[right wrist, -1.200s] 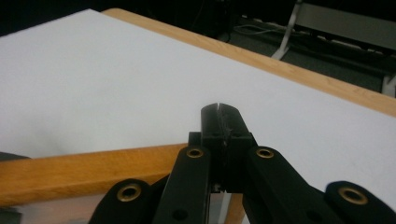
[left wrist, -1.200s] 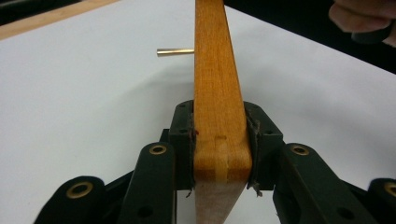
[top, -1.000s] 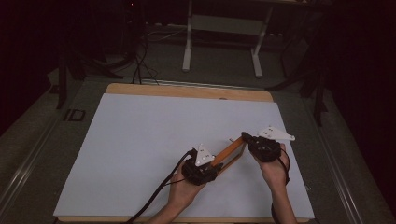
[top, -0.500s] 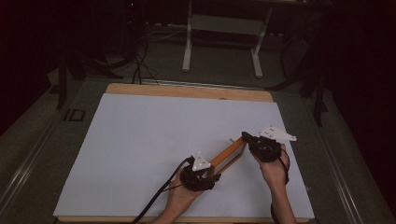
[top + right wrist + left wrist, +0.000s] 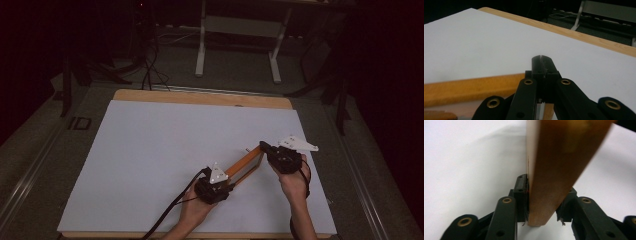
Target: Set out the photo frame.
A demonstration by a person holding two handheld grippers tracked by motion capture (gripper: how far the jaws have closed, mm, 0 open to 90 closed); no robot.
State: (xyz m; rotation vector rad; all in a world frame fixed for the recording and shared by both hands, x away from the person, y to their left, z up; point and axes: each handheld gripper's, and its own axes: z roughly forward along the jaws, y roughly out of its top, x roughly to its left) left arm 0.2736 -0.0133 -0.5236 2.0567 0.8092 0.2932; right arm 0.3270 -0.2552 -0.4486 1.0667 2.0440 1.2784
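While the wooden frame (image 5: 246, 165) lies on the white table sheet (image 5: 150, 160) near its right front part, I have the left gripper (image 5: 541, 202) at the frame's near end, its jaws just having been closing onto the bar, and the right gripper (image 5: 267, 149) pinched tight on the far corner. To do this well, I'd seat the left pads squarely before lifting, keeping both ends level. I can read no brand, label or writing.

A wooden table (image 5: 200, 97) stands under a white sheet (image 5: 165, 150) that covers nearly all of it — a strip of bare wood shows along the far edge. On the sheet, at the near right, lies a wooden frame (image 5: 246, 163) — set aslant.
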